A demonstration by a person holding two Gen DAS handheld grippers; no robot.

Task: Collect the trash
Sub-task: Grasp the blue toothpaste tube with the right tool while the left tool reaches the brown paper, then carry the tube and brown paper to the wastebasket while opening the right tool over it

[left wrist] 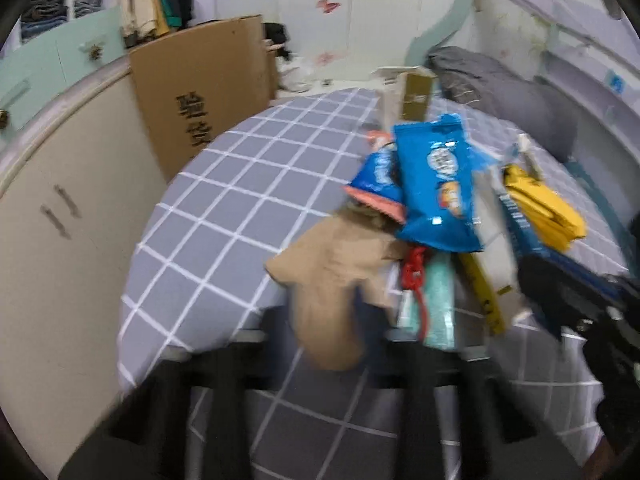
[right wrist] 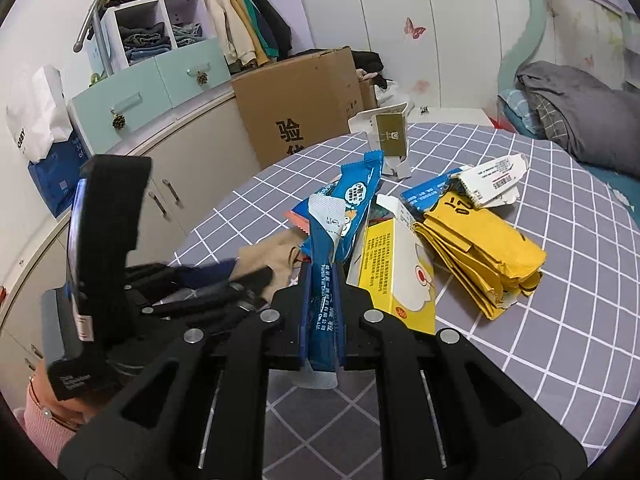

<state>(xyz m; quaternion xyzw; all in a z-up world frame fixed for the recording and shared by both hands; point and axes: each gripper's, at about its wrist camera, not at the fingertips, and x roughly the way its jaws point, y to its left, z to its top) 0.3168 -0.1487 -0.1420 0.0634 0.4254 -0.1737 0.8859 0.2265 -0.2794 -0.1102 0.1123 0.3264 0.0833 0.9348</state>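
Two tools: right tool [right wrist: 322, 320], left tool [right wrist: 224, 284]. Blue snack wrappers: two counted – one [right wrist: 326, 264] clamped upright, one [right wrist: 358, 196] behind it. Yellow folded paper stack [right wrist: 480, 256]: one. Yellow-white carton [right wrist: 394, 276]: one. White torn box with barcode label [right wrist: 490, 178]: one. Olive-green box [right wrist: 390, 136]: one, upright. Tan cloth [left wrist: 332, 280]: one. Red string [left wrist: 416, 272]: one. Large cardboard box [right wrist: 296, 108]: one. Pinecone drawer pulls: two, [right wrist: 119, 121] and [right wrist: 202, 78]. Exact count within trash pile uncertain, pieces overlap.
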